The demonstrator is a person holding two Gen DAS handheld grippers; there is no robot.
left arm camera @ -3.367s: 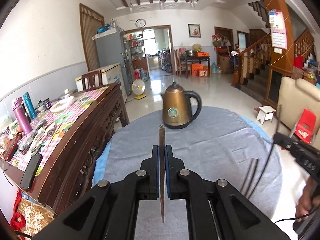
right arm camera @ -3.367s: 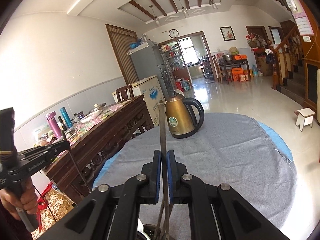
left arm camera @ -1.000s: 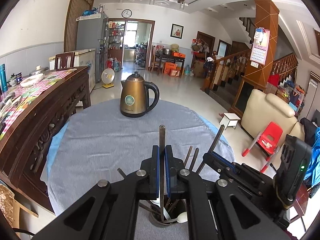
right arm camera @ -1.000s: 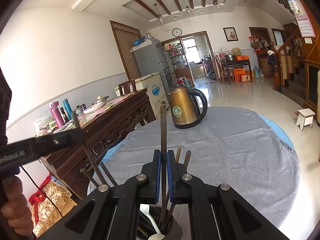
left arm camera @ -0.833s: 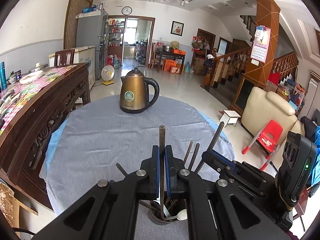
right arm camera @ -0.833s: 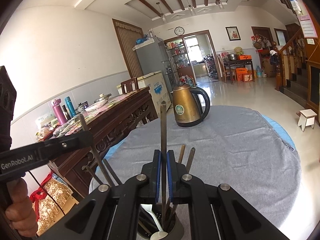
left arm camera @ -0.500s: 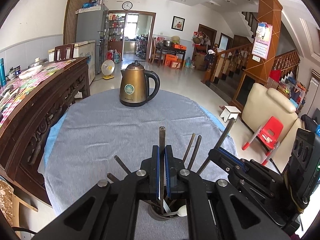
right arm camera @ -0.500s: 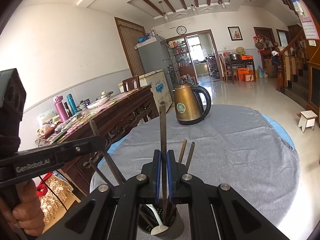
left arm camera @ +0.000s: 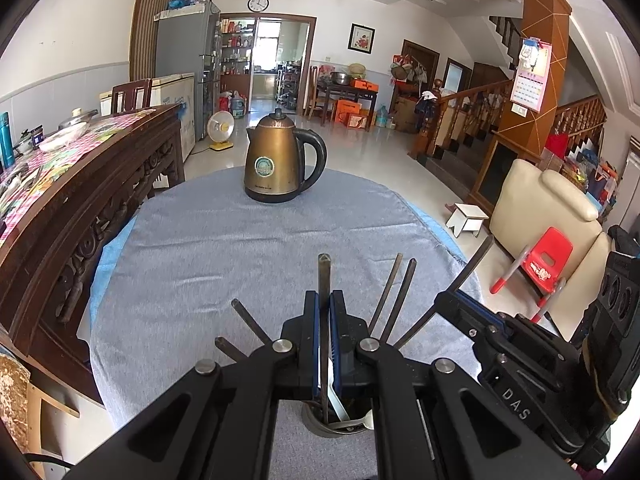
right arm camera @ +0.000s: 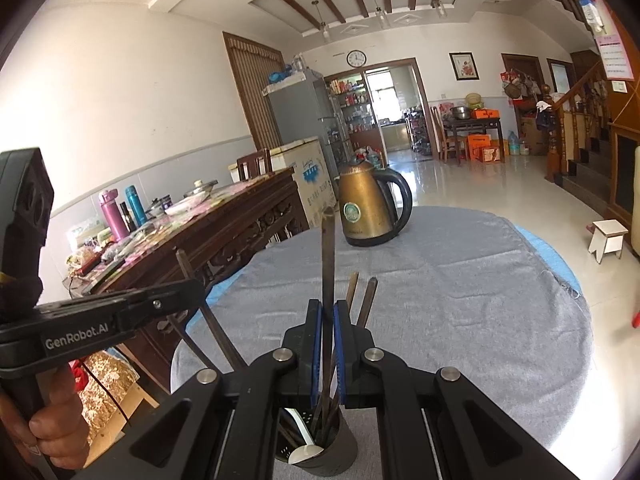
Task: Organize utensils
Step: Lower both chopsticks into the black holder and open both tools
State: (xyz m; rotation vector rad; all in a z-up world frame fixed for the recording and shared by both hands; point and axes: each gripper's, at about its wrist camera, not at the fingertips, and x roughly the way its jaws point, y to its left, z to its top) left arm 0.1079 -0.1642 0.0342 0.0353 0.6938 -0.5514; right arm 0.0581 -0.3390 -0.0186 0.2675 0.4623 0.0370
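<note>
My left gripper [left arm camera: 324,300] is shut on a dark chopstick [left arm camera: 323,276] that stands upright, its lower end reaching down into the round metal utensil holder [left arm camera: 320,430] below the jaws. My right gripper [right arm camera: 328,312] is shut on a second dark chopstick [right arm camera: 327,248], whose lower end also dips into the holder [right arm camera: 320,456]. The holder has several more chopsticks [left arm camera: 400,296] and a white spoon [right arm camera: 306,454] in it. Each gripper shows in the other's view: the right gripper [left arm camera: 446,300] at the right, the left gripper [right arm camera: 192,290] at the left, held by a hand [right arm camera: 48,428].
A bronze kettle [left arm camera: 280,164] stands at the far side of the round table with its grey cloth [left arm camera: 200,248]. A dark carved sideboard [left arm camera: 80,184] crowded with bottles and dishes runs along the left. A cream armchair [left arm camera: 544,204], a red child's chair [left arm camera: 548,260] and a white stool [left arm camera: 468,216] stand right.
Since the oldest frames both grippers have come together over the holder, each still shut on its chopstick. Over the last second the left view has tipped down slightly; otherwise little has shifted.
</note>
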